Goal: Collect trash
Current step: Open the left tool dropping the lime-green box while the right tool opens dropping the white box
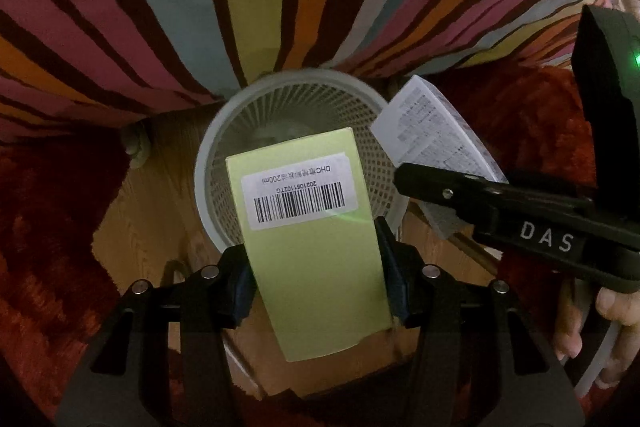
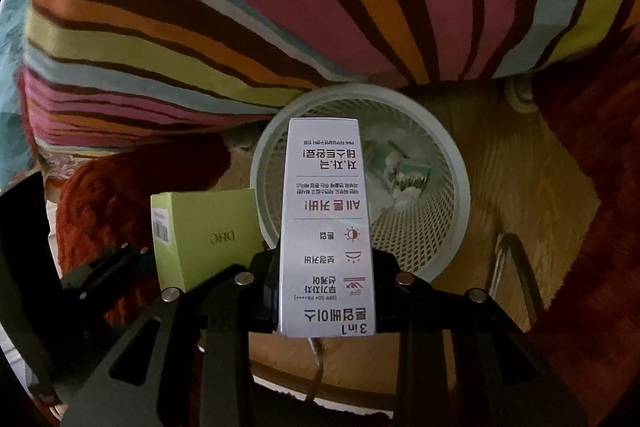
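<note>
1. Wood floor [image 1: 168, 187], red rug [image 2: 592, 187] around it.
2. My left gripper [image 1: 316, 291] is clamped on green box [image 1: 316, 251].
3. My right gripper [image 2: 326, 291] is clamped on white box [image 2: 326, 227].
4. Both boxes hang over the mesh bin [image 2: 460, 203], trash inside.
5. Striped bedding [image 2: 280, 7] lies beyond.

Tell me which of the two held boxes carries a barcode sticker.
The green box in the left gripper; its white sticker shows a barcode. The white box in the right gripper shows only printed text.
</note>
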The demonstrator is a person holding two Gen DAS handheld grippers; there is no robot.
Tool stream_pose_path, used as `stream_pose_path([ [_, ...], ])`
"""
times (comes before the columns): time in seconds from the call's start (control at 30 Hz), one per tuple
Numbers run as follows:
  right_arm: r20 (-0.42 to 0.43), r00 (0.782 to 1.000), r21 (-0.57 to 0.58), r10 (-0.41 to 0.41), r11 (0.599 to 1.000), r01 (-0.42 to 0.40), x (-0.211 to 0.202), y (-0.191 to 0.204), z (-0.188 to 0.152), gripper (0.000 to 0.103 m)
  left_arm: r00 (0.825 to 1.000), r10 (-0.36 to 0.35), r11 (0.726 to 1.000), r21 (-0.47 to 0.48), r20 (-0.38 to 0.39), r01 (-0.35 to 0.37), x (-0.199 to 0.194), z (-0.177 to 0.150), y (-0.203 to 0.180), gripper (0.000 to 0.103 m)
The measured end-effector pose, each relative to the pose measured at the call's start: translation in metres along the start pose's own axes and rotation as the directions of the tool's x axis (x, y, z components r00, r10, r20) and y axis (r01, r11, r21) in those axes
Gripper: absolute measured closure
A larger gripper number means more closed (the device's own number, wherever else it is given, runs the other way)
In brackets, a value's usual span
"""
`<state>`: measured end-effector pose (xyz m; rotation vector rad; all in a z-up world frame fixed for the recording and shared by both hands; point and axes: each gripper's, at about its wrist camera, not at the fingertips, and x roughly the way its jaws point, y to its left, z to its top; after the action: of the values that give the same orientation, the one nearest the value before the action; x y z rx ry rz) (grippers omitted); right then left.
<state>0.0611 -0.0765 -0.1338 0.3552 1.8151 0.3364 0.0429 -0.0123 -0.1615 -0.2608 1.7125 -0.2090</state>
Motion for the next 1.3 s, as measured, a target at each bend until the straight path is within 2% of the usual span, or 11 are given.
stream_pose_path([
  [0.23, -0.048, 0.999, 0.056, -0.020, 0.998, 0.023, 0.018, -0.006, 0.011, 0.074, 0.995, 0.004, 0.998, -0.062, -0.101, -0.011, 0.028, 0.010, 0.007, 0.050],
  [0.73, -0.127, 0.991, 0.108, -0.047, 0.992, 0.061, 0.050, -0.014, 0.022, 0.072, 0.973, 0.016, 0.997, -0.069, -0.229, -0.033, 0.055, 0.014, 0.005, 0.046],
  [0.77, -0.132, 0.990, 0.118, -0.048, 0.991, 0.064, 0.054, -0.016, 0.024, 0.071, 0.971, 0.020, 0.997, -0.071, -0.238, -0.038, 0.057, 0.014, 0.006, 0.038],
  [0.8, -0.138, 0.989, 0.126, -0.050, 0.990, 0.067, 0.055, -0.018, 0.024, 0.056, 0.969, 0.025, 0.996, -0.072, -0.247, -0.044, 0.059, 0.013, 0.007, 0.028],
  [0.83, -0.142, 0.988, 0.136, -0.052, 0.988, 0.072, 0.057, -0.020, 0.025, 0.031, 0.966, 0.040, 0.995, -0.073, -0.256, -0.061, 0.060, 0.013, 0.008, 0.025],
  [0.87, -0.138, 0.989, 0.146, -0.050, 0.987, 0.070, 0.056, -0.022, 0.026, 0.024, 0.964, 0.051, 0.995, -0.073, -0.260, -0.072, 0.060, 0.013, 0.009, 0.024],
  [1.0, -0.122, 0.991, 0.165, -0.048, 0.984, 0.068, 0.054, -0.025, 0.027, 0.022, 0.961, 0.060, 0.994, -0.075, -0.271, -0.083, 0.061, 0.012, 0.010, 0.024],
  [1.3, -0.123, 0.991, 0.193, -0.044, 0.979, 0.067, 0.052, -0.033, 0.031, 0.022, 0.965, 0.038, 0.993, -0.098, -0.261, -0.066, 0.057, 0.012, 0.013, 0.024],
])
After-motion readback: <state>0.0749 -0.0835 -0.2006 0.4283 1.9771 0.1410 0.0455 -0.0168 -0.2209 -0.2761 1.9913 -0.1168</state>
